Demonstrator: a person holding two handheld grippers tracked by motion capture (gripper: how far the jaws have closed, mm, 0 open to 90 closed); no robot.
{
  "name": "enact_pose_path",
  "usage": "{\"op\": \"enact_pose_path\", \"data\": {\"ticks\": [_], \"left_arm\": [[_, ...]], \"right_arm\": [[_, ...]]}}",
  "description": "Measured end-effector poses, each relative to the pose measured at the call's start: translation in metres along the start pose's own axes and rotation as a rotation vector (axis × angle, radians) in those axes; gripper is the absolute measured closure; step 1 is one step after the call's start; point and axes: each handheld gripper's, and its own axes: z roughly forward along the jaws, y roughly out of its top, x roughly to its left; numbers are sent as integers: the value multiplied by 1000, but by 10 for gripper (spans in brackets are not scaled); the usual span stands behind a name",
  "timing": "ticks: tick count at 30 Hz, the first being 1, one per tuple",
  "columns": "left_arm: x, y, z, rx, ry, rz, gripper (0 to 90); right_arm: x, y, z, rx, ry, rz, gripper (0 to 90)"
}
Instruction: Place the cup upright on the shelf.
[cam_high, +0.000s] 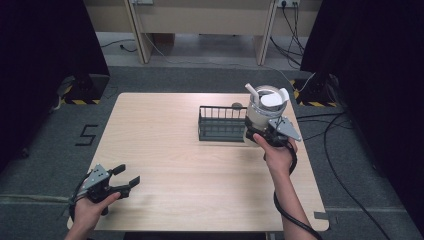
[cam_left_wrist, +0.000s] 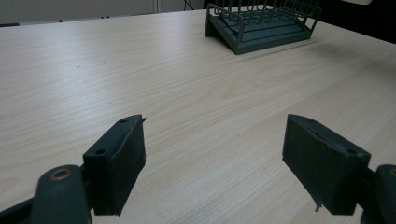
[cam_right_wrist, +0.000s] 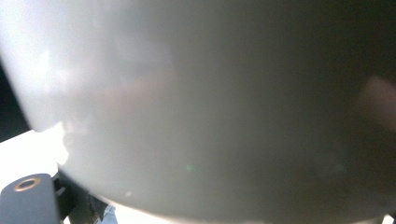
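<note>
The glass jug (cam_high: 265, 112) is in my right gripper (cam_high: 270, 131), held up at the far right of the table (cam_high: 165, 165), just beside the right end of the dark wire rack (cam_high: 220, 124). It looks like a clear, pale vessel with a white lid or disc on top and white tabs sticking out at the rim; I cannot tell exactly what kind of container it is. I take my right gripper to be clamped on its lower body, because the jug sits right against the gripper's front, and in the right gripper view its pale curved wall (cam_right_wrist: 210, 107) presses so close to the camera that my jaws are mostly hidden. Whether the jug's base touches the table or hangs just above it, I cannot tell.

My left gripper (cam_high: 122, 179) sits at the near left corner of the table, well apart from everything. Its jaws stand wide apart with bare wood between them in the left gripper view, holding nothing. I judge I keep it parked there so it stays clear of the right arm's work.

The rack stands near the middle of the far side, empty as far as I can see, with a small round dark object (cam_high: 236, 105) just behind it. If the jug is meant to go into or past the rack, its raised wire walls are the thing to clear. A cable (cam_high: 290, 212) trails from my right gripper back along my forearm.
</note>
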Motion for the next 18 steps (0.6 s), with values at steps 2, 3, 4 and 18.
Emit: {"op": "enact_pose_path", "data": {"ticks": [2, 3, 4, 18], "left_arm": [[0, 0, 0, 0, 0, 0, 205], [0, 0, 0, -1, 0, -1, 205], [0, 0, 0, -1, -1, -1, 205], [0, 0, 1, -2, -3, -4, 206]], "right_arm": [[1, 2, 2, -1, 0, 0, 109], [1, 3, 3, -3, 1, -1, 109], [2, 4, 5, -4, 1, 1, 109], [7, 17, 17, -20, 11, -6, 109]]}}
